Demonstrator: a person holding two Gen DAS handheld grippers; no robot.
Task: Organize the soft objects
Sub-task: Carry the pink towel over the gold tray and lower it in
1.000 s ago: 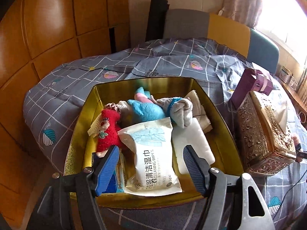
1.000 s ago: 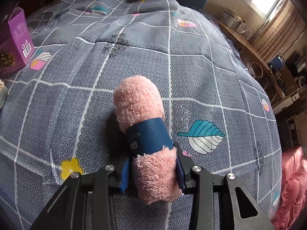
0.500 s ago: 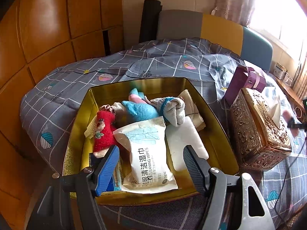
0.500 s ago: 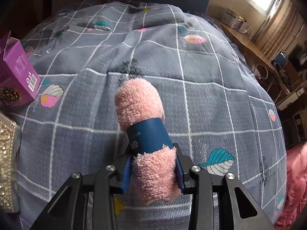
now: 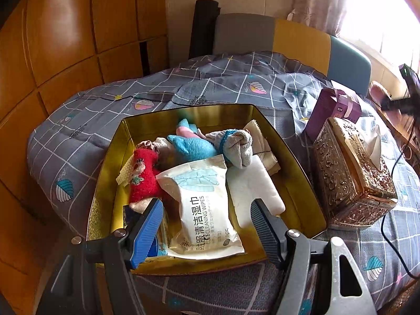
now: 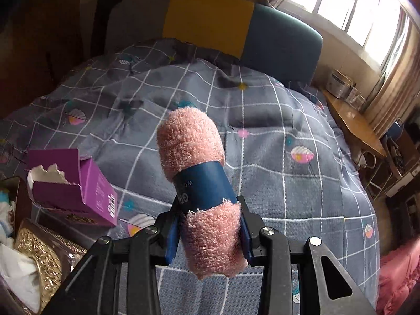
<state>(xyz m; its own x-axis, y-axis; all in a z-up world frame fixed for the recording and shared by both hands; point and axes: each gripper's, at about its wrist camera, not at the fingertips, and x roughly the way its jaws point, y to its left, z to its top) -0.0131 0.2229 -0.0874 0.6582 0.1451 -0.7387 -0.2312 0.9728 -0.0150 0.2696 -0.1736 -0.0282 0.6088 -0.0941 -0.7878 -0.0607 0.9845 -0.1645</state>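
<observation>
A rolled pink towel (image 6: pixel 194 152) with a dark blue paper band sits between the pads of my right gripper (image 6: pixel 208 232), which is shut on it and holds it in the air above the grey checked quilt (image 6: pixel 302 189). In the left wrist view a gold tin box (image 5: pixel 302 183) rests on the quilt, filled with a wet-wipes pack (image 5: pixel 202 204), a red knitted toy (image 5: pixel 143 176), a blue plush (image 5: pixel 193 148), a grey sock bundle (image 5: pixel 240 147) and a white pad (image 5: pixel 252 191). My left gripper (image 5: pixel 206 215) hangs open over the box's near end. The right gripper shows blurred at the far right edge (image 5: pixel 401 102).
An ornate gold tissue box (image 5: pixel 351 170) stands right of the tin, with an open purple carton (image 5: pixel 333 110) behind it; both also appear at the left as the tissue box (image 6: pixel 39 252) and carton (image 6: pixel 71 186). A black cable (image 5: pixel 391 236) trails across the quilt. A headboard (image 6: pixel 210 23) and a window lie beyond.
My right gripper has lifted the pink towel off the quilt and carried it toward the purple carton and tissue box. The left gripper has stayed over the tin box.
</observation>
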